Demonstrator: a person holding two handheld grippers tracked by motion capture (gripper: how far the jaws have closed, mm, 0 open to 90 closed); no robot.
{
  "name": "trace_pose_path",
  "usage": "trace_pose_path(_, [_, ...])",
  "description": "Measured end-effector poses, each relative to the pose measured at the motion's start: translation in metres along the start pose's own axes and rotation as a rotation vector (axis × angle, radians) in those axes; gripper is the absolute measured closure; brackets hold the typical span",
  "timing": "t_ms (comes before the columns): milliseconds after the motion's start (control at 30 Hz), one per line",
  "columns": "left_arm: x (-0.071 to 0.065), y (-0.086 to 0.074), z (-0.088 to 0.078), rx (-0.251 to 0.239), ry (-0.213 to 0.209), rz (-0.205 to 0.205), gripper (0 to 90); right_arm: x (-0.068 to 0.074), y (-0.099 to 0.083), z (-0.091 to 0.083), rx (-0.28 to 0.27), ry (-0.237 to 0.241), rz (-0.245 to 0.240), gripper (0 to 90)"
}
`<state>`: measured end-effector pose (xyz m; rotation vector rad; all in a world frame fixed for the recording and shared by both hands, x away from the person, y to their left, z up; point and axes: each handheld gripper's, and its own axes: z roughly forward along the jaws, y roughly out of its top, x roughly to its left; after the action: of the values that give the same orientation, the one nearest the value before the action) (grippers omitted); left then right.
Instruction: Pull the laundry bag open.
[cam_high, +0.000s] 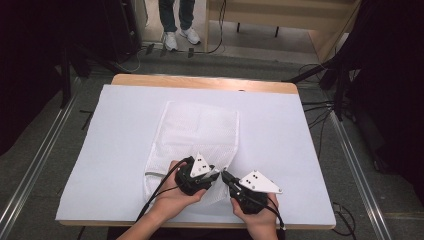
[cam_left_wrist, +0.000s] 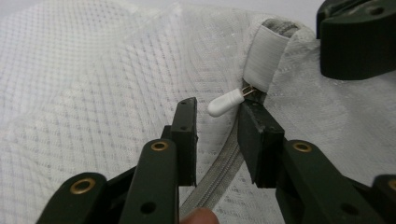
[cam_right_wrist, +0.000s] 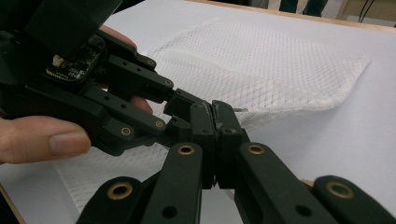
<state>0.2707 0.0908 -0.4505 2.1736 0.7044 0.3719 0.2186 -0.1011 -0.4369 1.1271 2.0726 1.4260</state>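
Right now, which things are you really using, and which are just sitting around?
Being used:
mesh bag
zipper
white zipper pull
left gripper, open at the pull
right gripper, shut on the bag's edge

Just around:
white table cover
cables on the floor
person standing beyond the table

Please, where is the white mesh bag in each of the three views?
High view: mesh bag lies flat at the table's centre, reaching down to both tools.
Left gripper view: its netting spreads beneath the jaws.
Right gripper view: upper middle to right, behind the jaws.
Shared landmark: the left tool, open at the bag's near edge.
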Motion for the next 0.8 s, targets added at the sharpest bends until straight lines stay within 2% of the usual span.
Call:
trace_pose_path(100, [-0.0005, 0.0005, 0.0024, 0.007, -0.002, 0.031, 73.5, -0.0008, -0.0002, 0.0006, 0.004, 0.001, 0.002, 90.0])
trace_pose_path(200, [-0.0015, 0.0012, 0.0031, 0.005, -0.002, 0.042, 74.4, -0.0009, -0.0003, 0.0009, 0.005, 0.001, 0.001, 90.0])
trace_pose_path(233, [-0.0031, 0.0023, 0.0035, 0.011, 0.01, 0.068, 74.4, -0.0014, 0.0, 0.0004, 0.008, 0.002, 0.006, 90.0])
trace_pose_path(267, [-0.0031, 0.0023, 0.0035, 0.011, 0.01, 0.068, 73.4, -0.0014, 0.0, 0.0004, 0.008, 0.002, 0.006, 90.0])
trace_pose_path(333, [-0.0048, 0.0034, 0.003, 0.017, 0.029, 0.097, 71.8, -0.0027, 0.0, 0.0001, 0.008, 0.0, 0.011, 90.0])
trace_pose_path(400, [-0.0044, 0.0045, 0.0017, 0.008, 0.041, 0.11, 64.8, -0.0043, 0.0005, -0.0006, 0.005, 0.0, 0.019, 90.0])
trace_pose_path(533, [-0.0041, 0.0052, 0.0016, 0.005, 0.04, 0.135, 64.3, -0.0043, 0.0013, -0.001, 0.004, 0.002, 0.025, 90.0])
trace_pose_path(633, [-0.0043, 0.0065, 0.003, 0.008, 0.029, 0.173, 69.9, -0.0047, 0.0018, -0.0011, 0.006, 0.002, 0.024, 90.0])
trace_pose_path(700, [-0.0057, 0.0065, 0.0033, 0.011, 0.027, 0.188, 77.2, -0.0048, 0.0019, -0.0011, 0.007, 0.0, 0.025, 90.0])
trace_pose_path(767, [-0.0094, 0.0066, 0.0065, 0.022, 0.038, 0.223, 78.9, -0.0057, 0.0022, -0.0012, 0.003, -0.002, 0.02, 90.0])
trace_pose_path(800, [-0.0094, 0.0066, 0.0065, 0.022, 0.038, 0.223, 78.6, -0.0056, 0.0021, -0.0011, 0.006, -0.004, 0.02, 90.0])
